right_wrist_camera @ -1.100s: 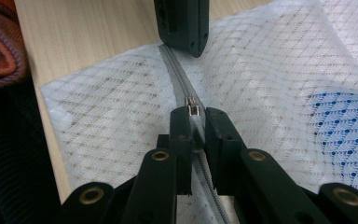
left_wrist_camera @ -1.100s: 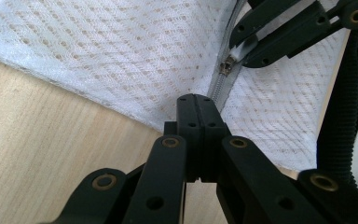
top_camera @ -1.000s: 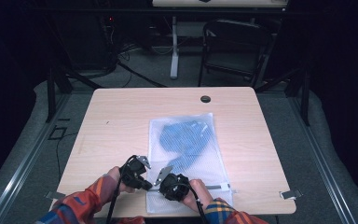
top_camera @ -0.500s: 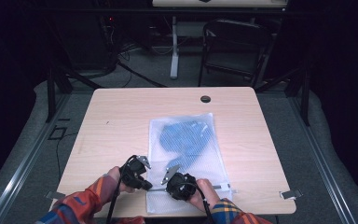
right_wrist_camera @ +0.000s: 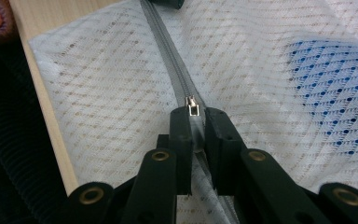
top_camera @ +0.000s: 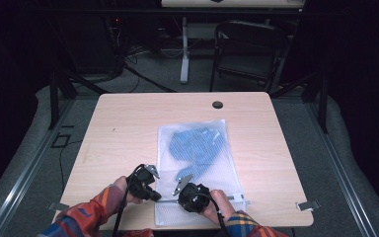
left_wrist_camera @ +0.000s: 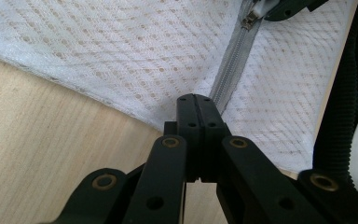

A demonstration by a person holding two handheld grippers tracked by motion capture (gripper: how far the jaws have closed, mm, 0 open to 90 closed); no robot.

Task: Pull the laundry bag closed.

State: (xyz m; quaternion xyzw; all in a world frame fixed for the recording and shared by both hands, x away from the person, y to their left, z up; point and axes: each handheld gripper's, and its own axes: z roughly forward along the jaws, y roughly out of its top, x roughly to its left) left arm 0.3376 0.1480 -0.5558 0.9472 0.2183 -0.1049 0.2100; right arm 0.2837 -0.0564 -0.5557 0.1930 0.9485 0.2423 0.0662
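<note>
So the mesh bag [top_camera: 197, 163] is lying flat on the desk [top_camera: 123, 133], a bit right of center, running from mid-desk down to the near edge. There's something blue [top_camera: 195, 145] inside it, up in the far half. The zipper [top_camera: 237, 198] runs left-right across the near end of the bag, and that's where both sets of tongs are parked.

Left tongs [top_camera: 154, 196] sit at the bag's near-left corner. In the left gripper view they [left_wrist_camera: 196, 100] are closed all the way, jaws pressed flat together, right on the end of the zipper [left_wrist_camera: 230, 70] at the edge of the mesh. Looks like they're pinching the zipper tape or fabric there, but I honestly can't tell how much of it is actually between the jaws.

Right tongs [top_camera: 181, 191] are just to the right of the left ones, near each other but apart, also over the zipper line. The right gripper view is clearer: the tongs [right_wrist_camera: 198, 114] are clamped with a small gap, and the slider is in that gap with its little metal pull [right_wrist_camera: 192, 105] poking out at the tips. Zipper tape [right_wrist_camera: 168, 51] runs away from the tips toward the left tongs.

Both hands are at the near edge of the desk, plaid sleeves [top_camera: 86, 217] coming in from the bottom.
</note>
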